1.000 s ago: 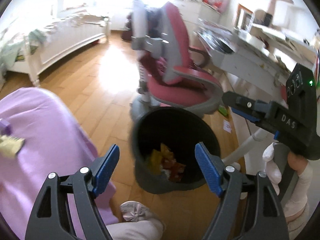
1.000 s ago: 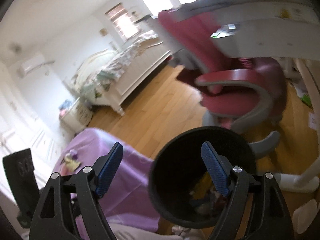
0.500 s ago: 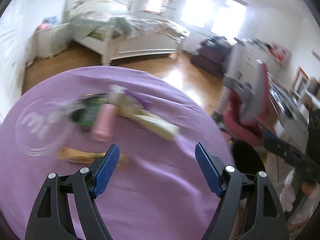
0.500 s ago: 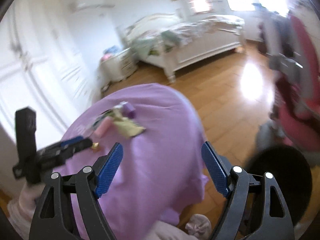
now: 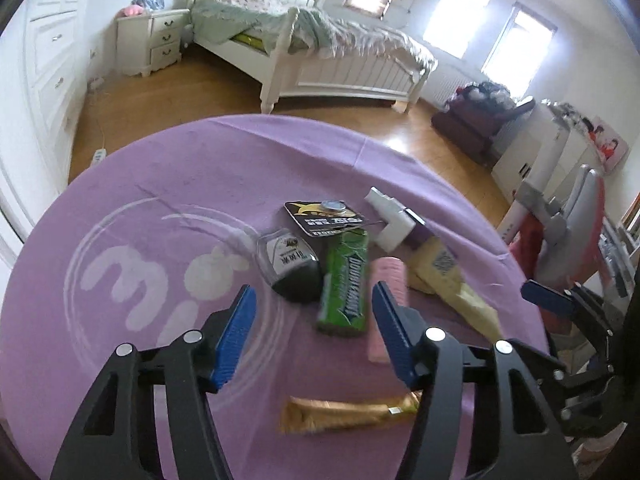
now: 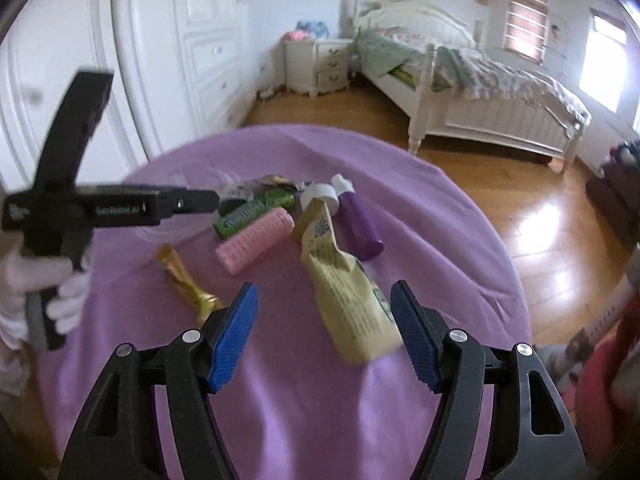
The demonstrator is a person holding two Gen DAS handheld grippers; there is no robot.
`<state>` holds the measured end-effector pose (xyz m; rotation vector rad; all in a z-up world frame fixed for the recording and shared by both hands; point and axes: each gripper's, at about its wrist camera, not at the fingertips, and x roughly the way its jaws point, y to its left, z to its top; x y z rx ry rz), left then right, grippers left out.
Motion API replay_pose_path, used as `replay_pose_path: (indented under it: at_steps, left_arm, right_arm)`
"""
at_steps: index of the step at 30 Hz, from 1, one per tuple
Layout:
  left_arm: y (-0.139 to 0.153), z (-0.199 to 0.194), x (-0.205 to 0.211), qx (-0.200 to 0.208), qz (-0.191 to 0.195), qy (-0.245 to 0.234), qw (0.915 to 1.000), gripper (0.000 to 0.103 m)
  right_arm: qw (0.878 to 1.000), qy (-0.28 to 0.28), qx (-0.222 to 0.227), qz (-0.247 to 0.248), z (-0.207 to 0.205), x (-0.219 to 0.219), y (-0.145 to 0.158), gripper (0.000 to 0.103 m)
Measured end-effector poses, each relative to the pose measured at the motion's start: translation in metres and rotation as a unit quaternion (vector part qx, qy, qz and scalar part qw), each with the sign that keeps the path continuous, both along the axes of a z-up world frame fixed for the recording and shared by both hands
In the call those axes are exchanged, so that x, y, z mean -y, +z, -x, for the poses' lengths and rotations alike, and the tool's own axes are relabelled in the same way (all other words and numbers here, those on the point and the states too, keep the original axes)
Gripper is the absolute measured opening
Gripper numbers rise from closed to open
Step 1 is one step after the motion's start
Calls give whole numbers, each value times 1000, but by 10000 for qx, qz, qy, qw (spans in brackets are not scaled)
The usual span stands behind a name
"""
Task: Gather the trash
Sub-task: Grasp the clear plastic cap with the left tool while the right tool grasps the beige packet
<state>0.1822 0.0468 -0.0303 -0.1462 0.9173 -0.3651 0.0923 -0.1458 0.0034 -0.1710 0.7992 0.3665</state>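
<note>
I've swung from the bin: green gum pack ahead of left gripper, crumpled yellow paper pouch between right gripper jaws; both closing, empty.

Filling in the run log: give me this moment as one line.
left gripper: closing, empty, over green gum pack | right gripper: closing, empty, by yellow pouch | trash on purple table

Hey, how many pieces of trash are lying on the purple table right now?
7 visible: black pouch, dark card, green gum pack, pink roller, yellow packet, purple bottle, gold wrapper. More may be hidden.
</note>
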Motion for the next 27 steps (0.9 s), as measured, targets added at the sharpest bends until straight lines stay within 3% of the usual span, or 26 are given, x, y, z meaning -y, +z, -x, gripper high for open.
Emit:
replay_pose_path:
  at_steps: [6, 8, 11, 14, 19, 22, 27]
  left_arm:
    - [-14, -23, 1, -178, -38, 121, 9998, 57]
    - [-15, -26, -3, -196, 28, 233, 9995, 54]
    - [-16, -30, -8, -190, -14, 350, 9992, 37]
    - [-14, -26, -3, -45, -226, 264, 9994, 37]
    - [-9, -14, -1, 22, -273, 302, 9992, 35]
    - [1, 3, -11, 185, -110, 370, 9991, 19]
    - [24, 31, -13, 309, 276, 273, 9988, 4]
  right_arm:
    - [9991, 69, -258, 330, -32, -10, -25, 59]
    - [9988, 71, -344, 328, -38, -9, -30, 51]
    - [9988, 53, -390, 300, -42, -7, -33, 37]
    - [9991, 38, -374, 184, -46, -6, -32, 28]
    - [9989, -76, -421, -201, -40, 10, -22, 18]
    - [9979, -176, -343, -512, -28, 23, -9, 14]
    - [9914, -485, -87, -1209, 9, 62, 17, 12]
